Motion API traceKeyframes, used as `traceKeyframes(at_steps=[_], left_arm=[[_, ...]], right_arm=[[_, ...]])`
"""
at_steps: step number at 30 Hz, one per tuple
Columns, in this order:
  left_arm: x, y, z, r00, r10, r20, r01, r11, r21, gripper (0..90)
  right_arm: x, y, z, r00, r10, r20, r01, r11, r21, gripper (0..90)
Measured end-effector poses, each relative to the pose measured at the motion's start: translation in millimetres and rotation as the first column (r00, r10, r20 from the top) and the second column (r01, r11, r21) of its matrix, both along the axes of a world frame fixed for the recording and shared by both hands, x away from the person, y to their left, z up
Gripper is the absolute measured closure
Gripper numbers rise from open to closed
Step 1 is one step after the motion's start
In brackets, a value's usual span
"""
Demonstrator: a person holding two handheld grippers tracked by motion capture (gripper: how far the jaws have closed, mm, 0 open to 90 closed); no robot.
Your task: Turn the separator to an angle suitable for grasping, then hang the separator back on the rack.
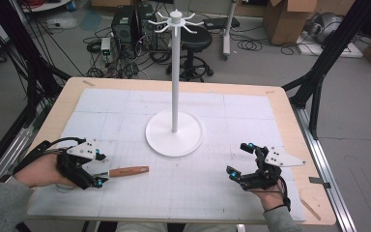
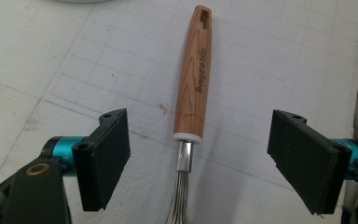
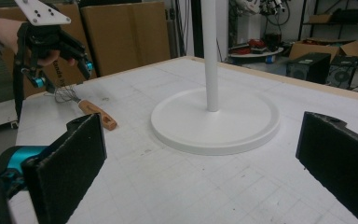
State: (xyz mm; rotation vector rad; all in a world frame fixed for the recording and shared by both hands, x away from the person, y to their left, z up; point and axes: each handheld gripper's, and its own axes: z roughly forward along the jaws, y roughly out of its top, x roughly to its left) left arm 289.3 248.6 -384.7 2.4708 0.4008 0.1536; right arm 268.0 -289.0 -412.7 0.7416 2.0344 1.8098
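**Left gripper lined up on whisk, no grasp yet**

Left fingers [image 2: 103, 158] stand wide apart, one on each side of the metal neck where the wires meet the handle. Nothing pinched: clear gap on both sides in the left gripper view. Left gripper [image 1: 98, 168] sits low over the wire end, pointing down at the desk.

Target is a wire whisk with a light-brown wooden handle [image 2: 195, 74], lying flat on the white gridded desk [image 1: 188, 188]. Handle has a hanging slot at the far end and a white collar at the neck. In the high view it lies at front left, handle pointing toward the middle, wire end under the left gripper.

Right gripper [image 1: 240, 162] hovers at front right, well apart from the whisk. Its fingers [image 3: 70, 158] are spread wide with nothing between them; it faces the stand.

Tall white hook stand with round base [image 1: 174, 131] sits mid-desk, upright. All hooks at the top look bare.

Progress, my read:
- Done: approach and alignment on the whisk neck.
- Left: close on the neck or handle, lift, carry to the stand, thread the handle slot over a hook, release.
- So early stage, pre-grasp. Hanging is a guess from the slot and the hooks.
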Motion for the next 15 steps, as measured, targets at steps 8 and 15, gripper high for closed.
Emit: traceKeyframes(at_steps=[8, 15], left_arm=[[6.9, -5.7, -8.2, 0.9993, 0.017, -0.033, -0.016, 0.9992, 0.035, 22.3], [13.5, -11.9, -15.3, 0.9979, 0.023, -0.061, -0.018, 0.9971, 0.074, 22.8]], right_arm=[[-0.7, 0.0, 0.9, 1.0, 0.003, 0.008, -0.003, 1.0, 0.002, 0.7], [-1.8, -1.1, 0.9, 1.0, -0.002, 0.007, 0.002, 1.0, 0.003, 0.7]])
